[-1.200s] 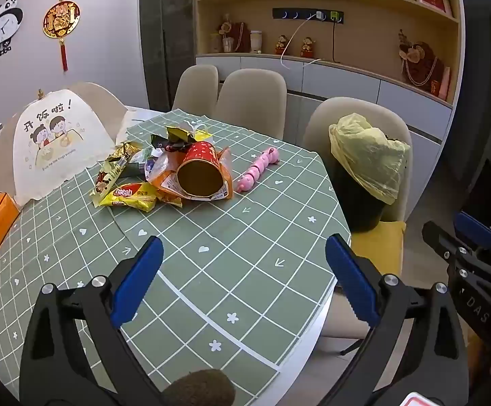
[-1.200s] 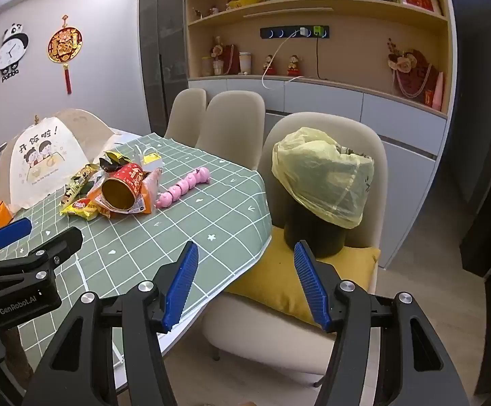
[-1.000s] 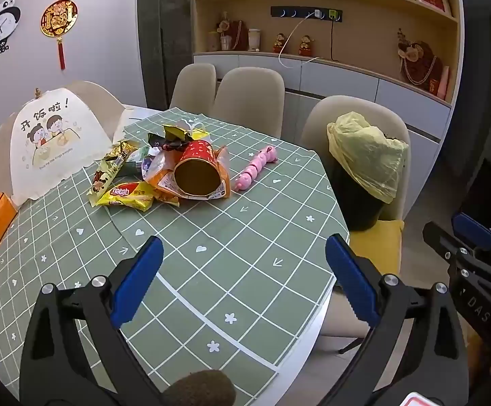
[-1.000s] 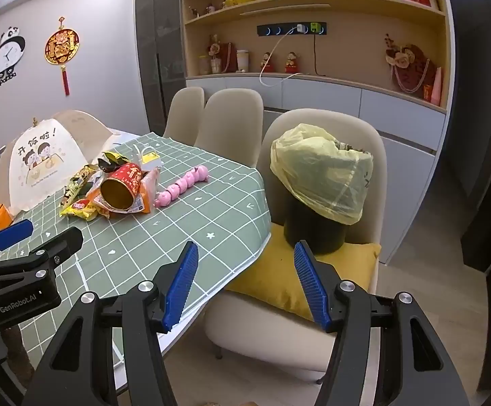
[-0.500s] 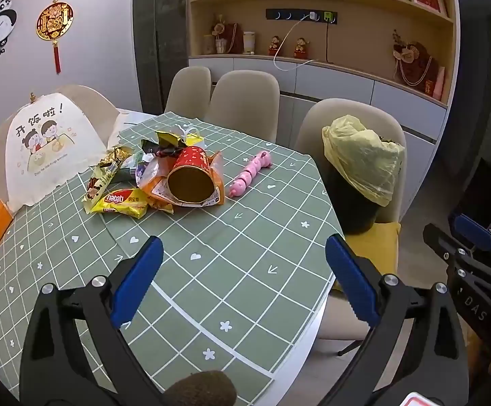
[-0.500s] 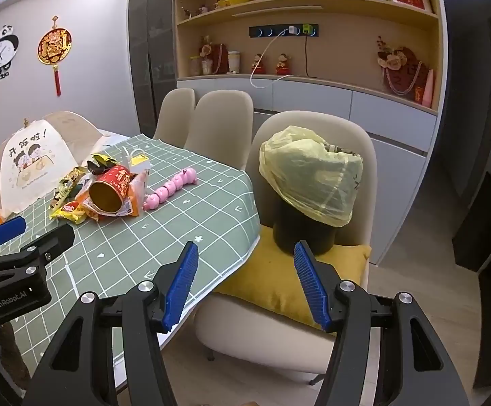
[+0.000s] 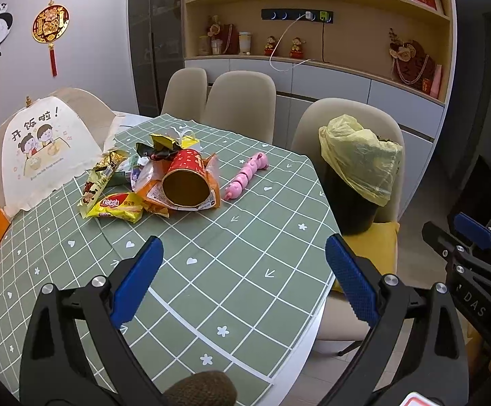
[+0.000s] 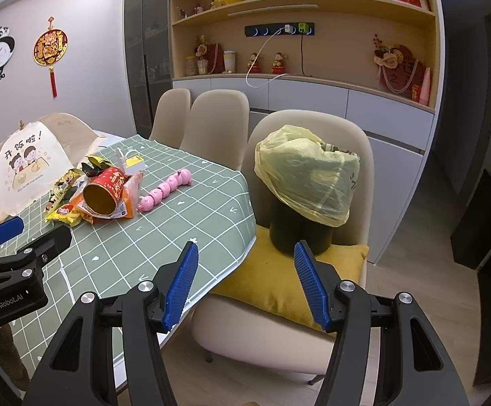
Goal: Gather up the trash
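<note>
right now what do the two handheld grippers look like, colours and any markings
Both are black plastic two-finger grippers with ribbed blue pads and silver bolt heads at the finger joints. The left gripper shows white "GenRobot.AI" lettering on its black side, seen from the right wrist view. The right gripper carries white letters reading "DAS" on its side, seen from the left wrist view. No cables, hands or sleeves show.

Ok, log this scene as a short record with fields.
left gripper: open, empty, above the table
right gripper: open, empty, facing the chair
trash pile: wrappers and a red can lying on its side on the table
pink toy: on the table, beside the pile
bin: dark, on the chair's yellow cushion, yellow bag over its top
</note>
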A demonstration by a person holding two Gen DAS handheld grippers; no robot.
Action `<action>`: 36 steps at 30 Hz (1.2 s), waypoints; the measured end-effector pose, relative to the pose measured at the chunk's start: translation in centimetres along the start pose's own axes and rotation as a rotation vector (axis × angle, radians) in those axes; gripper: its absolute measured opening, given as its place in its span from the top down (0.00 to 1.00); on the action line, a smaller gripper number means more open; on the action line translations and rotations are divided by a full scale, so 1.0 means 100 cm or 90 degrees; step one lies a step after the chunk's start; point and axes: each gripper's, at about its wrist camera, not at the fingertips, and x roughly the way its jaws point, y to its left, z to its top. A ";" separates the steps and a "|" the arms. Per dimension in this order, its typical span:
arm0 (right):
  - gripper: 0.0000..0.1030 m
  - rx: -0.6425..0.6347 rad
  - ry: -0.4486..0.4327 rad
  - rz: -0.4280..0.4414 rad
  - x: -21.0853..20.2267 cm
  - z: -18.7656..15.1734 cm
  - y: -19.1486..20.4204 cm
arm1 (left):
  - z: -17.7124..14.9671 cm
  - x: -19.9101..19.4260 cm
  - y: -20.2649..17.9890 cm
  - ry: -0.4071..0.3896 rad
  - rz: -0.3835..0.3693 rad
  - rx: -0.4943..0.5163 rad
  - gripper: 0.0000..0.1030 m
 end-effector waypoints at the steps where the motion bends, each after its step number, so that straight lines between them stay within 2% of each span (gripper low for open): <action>1: 0.46 0.001 0.001 0.000 0.001 0.000 0.000 | -0.001 0.000 0.001 0.001 -0.001 0.000 0.11; 36: 0.46 0.006 0.003 0.009 0.011 0.003 0.001 | 0.001 0.007 0.008 0.007 0.001 -0.006 0.11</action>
